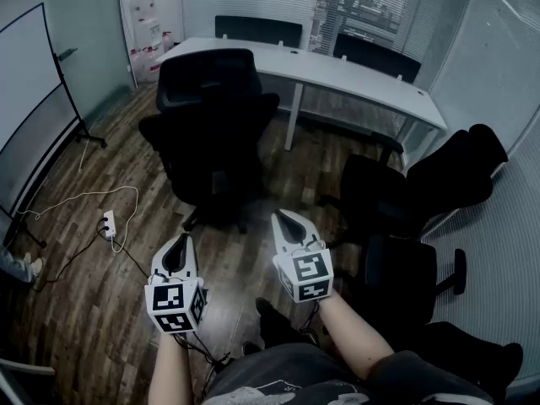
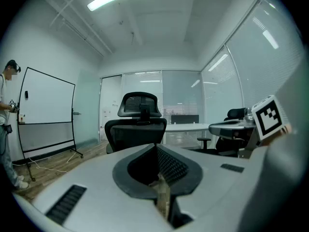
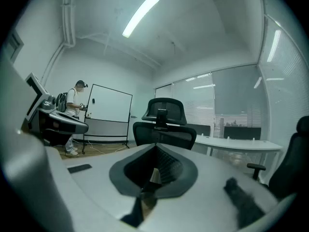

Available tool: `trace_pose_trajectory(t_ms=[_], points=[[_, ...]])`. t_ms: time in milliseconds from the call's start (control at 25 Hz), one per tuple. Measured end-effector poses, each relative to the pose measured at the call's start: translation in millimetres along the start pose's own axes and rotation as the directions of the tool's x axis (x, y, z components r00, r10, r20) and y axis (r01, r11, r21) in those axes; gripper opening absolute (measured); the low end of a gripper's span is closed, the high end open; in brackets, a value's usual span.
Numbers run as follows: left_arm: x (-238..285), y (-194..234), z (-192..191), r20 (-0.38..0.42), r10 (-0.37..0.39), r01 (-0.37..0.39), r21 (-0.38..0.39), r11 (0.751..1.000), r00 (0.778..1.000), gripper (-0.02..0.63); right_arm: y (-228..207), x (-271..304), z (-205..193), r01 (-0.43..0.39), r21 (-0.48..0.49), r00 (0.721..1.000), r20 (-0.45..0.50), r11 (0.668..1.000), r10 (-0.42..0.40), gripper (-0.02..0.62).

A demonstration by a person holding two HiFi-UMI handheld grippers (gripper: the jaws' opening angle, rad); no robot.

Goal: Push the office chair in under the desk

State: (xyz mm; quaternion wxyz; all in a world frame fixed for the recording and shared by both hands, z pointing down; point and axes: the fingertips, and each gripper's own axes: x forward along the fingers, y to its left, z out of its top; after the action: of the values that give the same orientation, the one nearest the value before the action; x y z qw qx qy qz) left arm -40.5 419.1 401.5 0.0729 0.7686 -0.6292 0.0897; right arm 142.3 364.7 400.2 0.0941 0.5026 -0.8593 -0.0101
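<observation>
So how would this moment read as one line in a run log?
stage: before push | left hand-held gripper: shut, empty | right hand-held gripper: shut, empty | office chair: out from desk, untouched

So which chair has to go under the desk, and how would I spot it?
Find the long white desk by the window. On the wooden floor in front of it, towards the left, stands a black office chair with a headrest. It stands all alone in the open, while the other black chairs are bunched together at the right wall.
</observation>
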Motion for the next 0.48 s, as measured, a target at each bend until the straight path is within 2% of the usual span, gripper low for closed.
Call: trace_pose_trajectory(t_ms=[240,480], points=[[3.1,0.8,4.1,0.005,-0.001,0.001,0.010,1.000,1.000,0.023,-2.8,6.6,4.9,0.003,0.002,1.000,0.006,1.000,-0.003,0.021],[4.7,-3.1,6.4,0.008,-0.002,0.002,0.022,1.000,1.000,0.023,2.7,9.4,7.5,-0.038,0.006,0.999,0.026,0.999,0.038,0.021]])
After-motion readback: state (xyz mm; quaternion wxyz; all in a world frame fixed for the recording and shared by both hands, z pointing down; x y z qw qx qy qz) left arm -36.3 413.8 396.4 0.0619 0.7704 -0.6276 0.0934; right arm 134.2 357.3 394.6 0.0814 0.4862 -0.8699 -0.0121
